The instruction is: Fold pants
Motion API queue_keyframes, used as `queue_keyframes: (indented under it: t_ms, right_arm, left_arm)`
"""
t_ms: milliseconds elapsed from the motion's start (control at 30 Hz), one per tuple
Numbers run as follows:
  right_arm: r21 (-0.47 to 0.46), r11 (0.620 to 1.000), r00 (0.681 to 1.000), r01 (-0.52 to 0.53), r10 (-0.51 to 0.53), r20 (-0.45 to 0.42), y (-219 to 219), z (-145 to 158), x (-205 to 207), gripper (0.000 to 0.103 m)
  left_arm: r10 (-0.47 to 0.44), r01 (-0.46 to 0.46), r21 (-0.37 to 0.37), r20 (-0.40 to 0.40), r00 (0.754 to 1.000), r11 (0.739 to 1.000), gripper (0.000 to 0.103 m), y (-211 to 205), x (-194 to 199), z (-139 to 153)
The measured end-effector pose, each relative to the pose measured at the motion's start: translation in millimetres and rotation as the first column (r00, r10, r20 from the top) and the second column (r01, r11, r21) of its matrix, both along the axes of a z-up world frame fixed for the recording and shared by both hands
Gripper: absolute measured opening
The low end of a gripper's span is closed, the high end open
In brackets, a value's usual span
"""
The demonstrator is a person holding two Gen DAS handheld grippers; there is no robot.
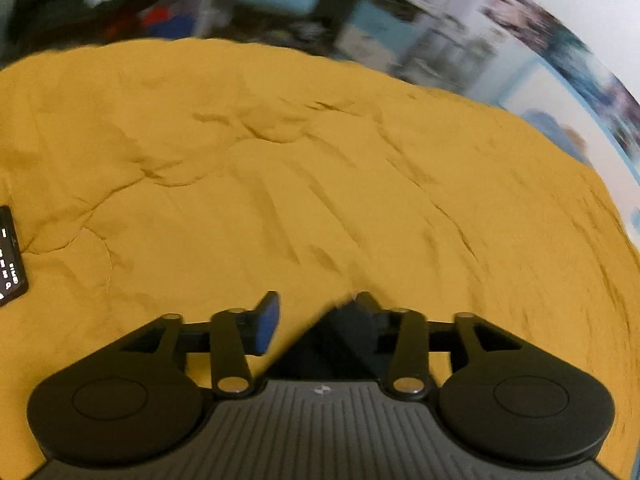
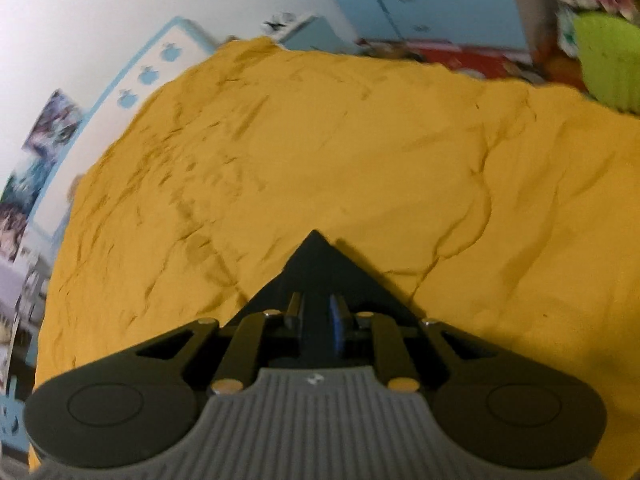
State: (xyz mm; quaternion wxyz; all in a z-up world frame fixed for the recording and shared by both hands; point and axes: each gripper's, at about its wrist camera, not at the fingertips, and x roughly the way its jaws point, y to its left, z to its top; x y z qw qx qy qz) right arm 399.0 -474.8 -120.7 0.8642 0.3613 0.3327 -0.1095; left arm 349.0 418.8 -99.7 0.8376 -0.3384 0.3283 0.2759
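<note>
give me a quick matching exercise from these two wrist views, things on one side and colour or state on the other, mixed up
Things:
1. left gripper
2. right gripper
3. bed cover
4. pants

Colour or state:
a. mustard yellow
b. open
c. dark fabric pinched to a point
d. shut on fabric

Pairs: 1-b, 2-d, 3-a, 4-c

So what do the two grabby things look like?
Both match. The left gripper and right gripper each have a ribbed grey body with a tiny white logo, two round black discs, black link arms with silver pins, and black fingers with blue pads. No cables or sleeves show.
</note>
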Motion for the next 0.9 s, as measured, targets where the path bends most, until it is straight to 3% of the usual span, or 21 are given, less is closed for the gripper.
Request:
queue_keyframes:
  t_ms: [167,400,500,567,667,733,800,867,900]
  right_arm:
    - [-0.028,0.995,0.995,-0.096,0.097,0.029,28,5,-43,0.013]
    - [0.044,0.979,0.979,-0.197,0.195,0.053,69,-6,-76,0.018]
    - [0.039,0.971,0.970,-0.236,0.234,0.063,85,-6,-82,0.018]
    - [0.032,0.964,0.963,-0.263,0.260,0.064,92,-5,-85,0.018]
    - [0.002,0.955,0.953,-0.297,0.296,0.064,103,0,-89,0.019]
    - [-0.027,0.947,0.945,-0.319,0.320,0.065,108,3,-88,0.019]
    - [-0.039,0.940,0.938,-0.339,0.341,0.062,112,2,-88,0.019]
    - [-0.036,0.935,0.934,-0.352,0.354,0.059,115,1,-87,0.019]
    - [-0.036,0.934,0.932,-0.356,0.358,0.060,116,1,-87,0.019]
  left_arm:
    - [-0.216,0.215,-0.013,-0.018,0.976,0.976,0.056,-40,-8,-17]
    - [-0.271,0.273,-0.070,0.040,0.962,0.959,0.056,-64,19,-35]
    - [-0.247,0.244,-0.121,-0.006,0.969,0.962,0.055,-56,47,-51]
    - [-0.203,0.202,-0.185,0.012,0.979,0.962,0.005,-51,54,-55]
    - [-0.155,0.172,-0.249,0.087,0.984,0.953,0.006,-47,47,-34]
    - [-0.127,0.172,-0.264,0.178,0.976,0.949,0.006,-45,38,-10]
    - [-0.088,0.143,-0.221,0.243,0.966,0.965,0.013,-40,36,8]
    - [-0.040,0.069,-0.141,0.203,0.978,0.988,0.048,-31,43,11]
    - [0.013,0.007,-0.119,0.160,0.987,0.993,0.049,-24,43,10]
